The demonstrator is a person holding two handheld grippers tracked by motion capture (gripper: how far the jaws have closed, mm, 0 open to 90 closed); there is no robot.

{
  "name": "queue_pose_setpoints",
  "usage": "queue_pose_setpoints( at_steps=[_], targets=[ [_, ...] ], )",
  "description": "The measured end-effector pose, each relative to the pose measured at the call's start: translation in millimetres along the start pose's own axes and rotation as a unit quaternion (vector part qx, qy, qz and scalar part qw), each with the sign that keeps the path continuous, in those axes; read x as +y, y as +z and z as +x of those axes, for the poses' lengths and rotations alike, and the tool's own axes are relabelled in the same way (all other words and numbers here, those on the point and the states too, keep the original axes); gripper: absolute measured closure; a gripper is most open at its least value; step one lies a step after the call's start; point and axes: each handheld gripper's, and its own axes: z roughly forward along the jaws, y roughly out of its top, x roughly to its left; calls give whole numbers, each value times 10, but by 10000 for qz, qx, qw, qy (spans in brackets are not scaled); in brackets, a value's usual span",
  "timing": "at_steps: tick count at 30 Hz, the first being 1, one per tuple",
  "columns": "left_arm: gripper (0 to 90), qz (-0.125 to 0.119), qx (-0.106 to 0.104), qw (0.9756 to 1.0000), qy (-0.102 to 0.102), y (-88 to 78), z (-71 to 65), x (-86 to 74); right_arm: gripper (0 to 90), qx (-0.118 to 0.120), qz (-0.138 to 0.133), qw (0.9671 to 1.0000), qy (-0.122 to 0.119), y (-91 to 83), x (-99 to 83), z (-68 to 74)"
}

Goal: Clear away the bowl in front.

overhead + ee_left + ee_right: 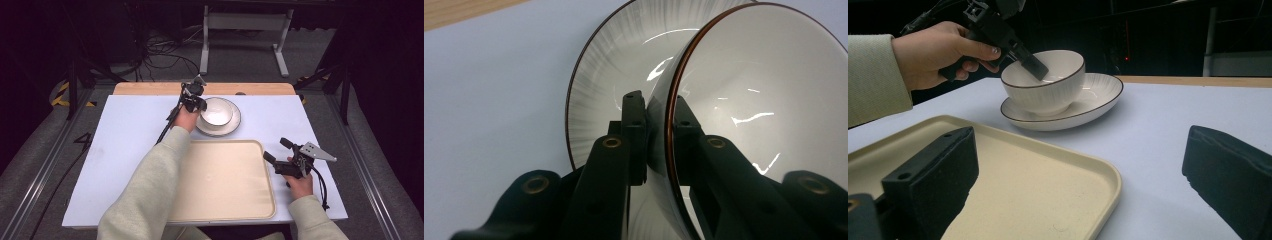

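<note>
Left gripper (200, 106) is clamping the near-left rim of the white ceramic bowl with a thin brown edge (216, 112): one jaw is sitting inside the bowl, the other outside against its wall, as the left gripper view (659, 132) shows, with the pads pressing the wall from both sides. The bowl (764, 100) is sitting in the white ribbed ceramic saucer with a brown rim (235, 125), which is lying on the pale blue-white surface (125, 145) toward its far middle, just beyond the far edge of the cream rectangular plastic tray (225, 185). In the right gripper view the bowl (1048, 85) is standing upright on the saucer (1093, 100), with the left gripper (1028, 62) coming down at a slant over its rim from the left and the person's hand (938, 52) wrapping the handle. Right gripper (274, 151) is resting released, jaws spread wide with nothing between them, beside the tray's right edge, well apart from the bowl and pointing toward it across the tray's corner (1098, 175).
</note>
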Motion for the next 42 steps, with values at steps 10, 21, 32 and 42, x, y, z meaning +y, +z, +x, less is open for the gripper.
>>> queue_pose_setpoints(
  at_steps=[10, 21, 32, 42],
  targets=[
    [821, 36, -2, 9999, 142, -104, 12, -3, 20, 6, 1, 10000, 6, 1, -1, -1],
    [820, 46, -145, 9993, 347, -325, -9, -13, 22, 11, 30, 10000, -8, 7, -1, 1],
    [820, 13, -268, 9985, 485, -552, 9, -47, 23, 28, 54, 10000, -5, 13, 1, 3],
    [820, 53, -397, 9962, 776, -713, -28, -96, 23, 26, 46, 10000, 0, 11, 3, 2]
  ],
)
